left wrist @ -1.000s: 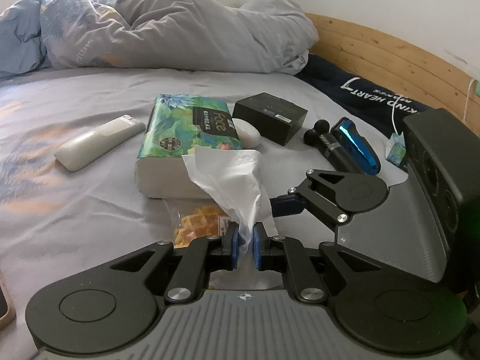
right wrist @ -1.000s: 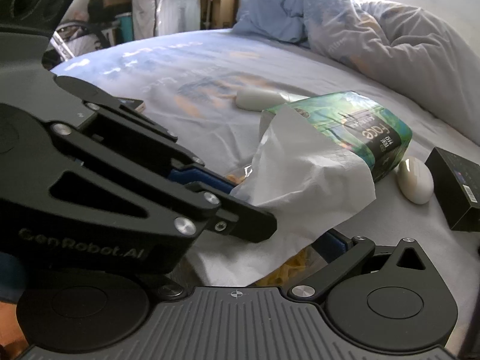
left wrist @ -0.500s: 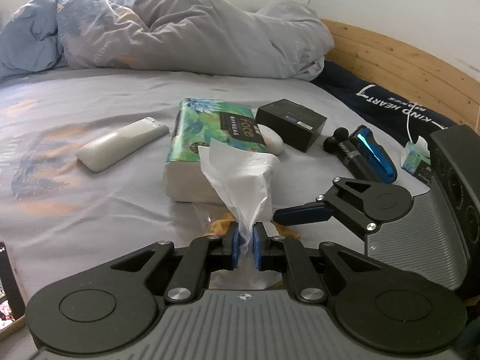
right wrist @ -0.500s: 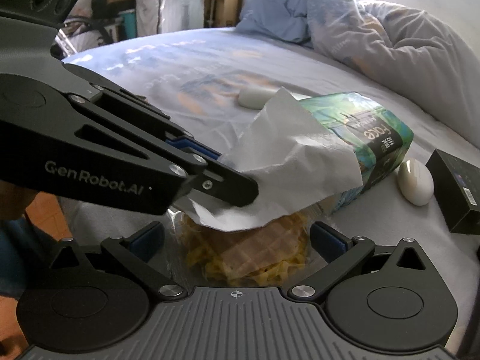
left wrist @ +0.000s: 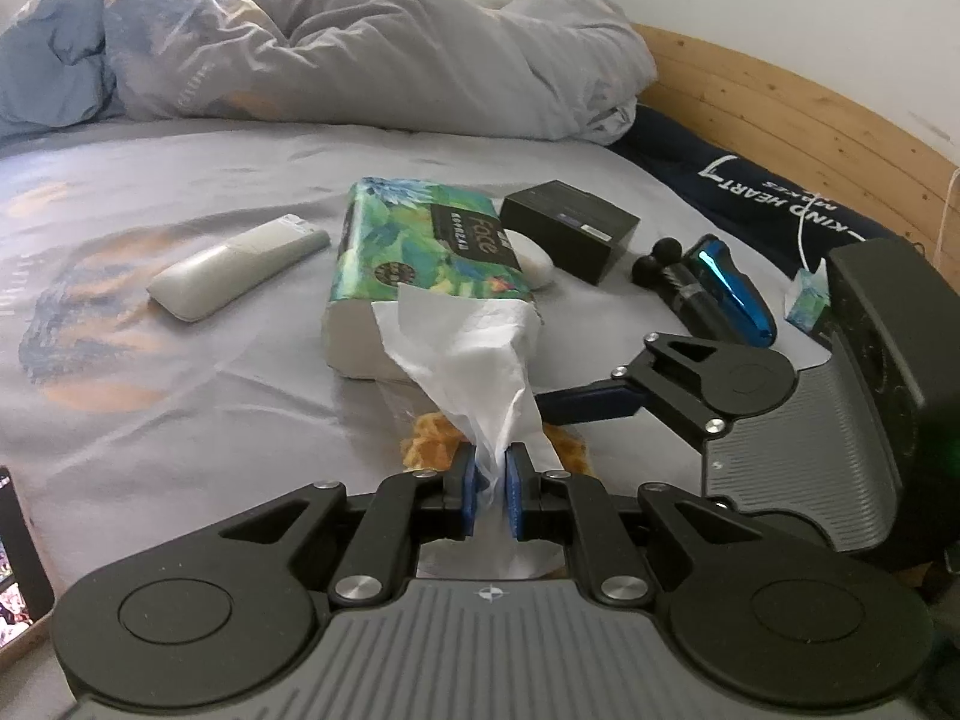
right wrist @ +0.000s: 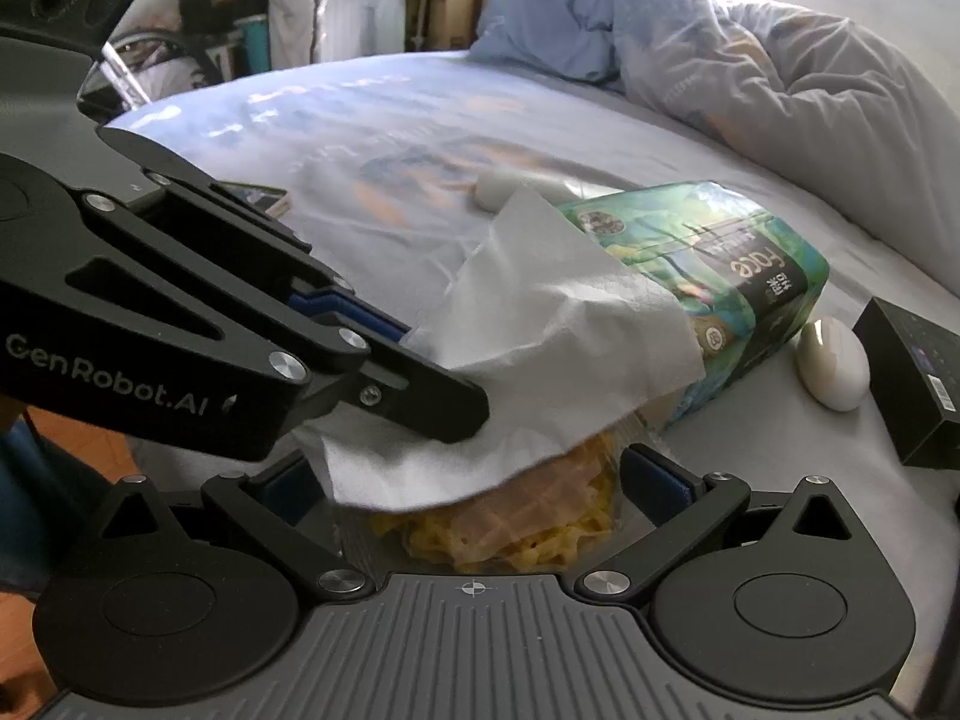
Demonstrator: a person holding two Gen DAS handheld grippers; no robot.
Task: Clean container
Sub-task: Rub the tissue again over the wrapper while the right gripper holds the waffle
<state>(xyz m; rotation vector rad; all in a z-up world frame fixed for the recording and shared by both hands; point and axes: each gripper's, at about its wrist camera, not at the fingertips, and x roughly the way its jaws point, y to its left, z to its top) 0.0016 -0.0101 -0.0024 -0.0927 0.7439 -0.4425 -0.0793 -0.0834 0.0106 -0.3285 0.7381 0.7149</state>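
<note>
My left gripper [left wrist: 492, 468] pinches a white tissue [left wrist: 468, 354] drawn out of the green tissue pack [left wrist: 420, 246]. Its jaws are opening, with the tissue still between the pads. In the right wrist view the left gripper [right wrist: 456, 414] reaches in from the left, and the tissue [right wrist: 558, 348] drapes over a clear plastic container of waffle pieces [right wrist: 498, 534]. My right gripper [right wrist: 471, 480] stands wide with its blue pads against the container's two sides. One right finger [left wrist: 588, 405] shows beside the waffles [left wrist: 432, 444].
All of this lies on a bed with a grey sheet. A white remote [left wrist: 234, 264], a white mouse [left wrist: 534, 258], a black box [left wrist: 570, 228] and a black-and-blue device [left wrist: 714, 288] lie around the pack. A rumpled duvet [left wrist: 360, 42] fills the back; a phone [left wrist: 18, 546] lies at the left edge.
The left gripper has drawn back with the tissue, pulling it further out of the pack. The tissue no longer covers the front of the waffle container. The right gripper has kept still.
</note>
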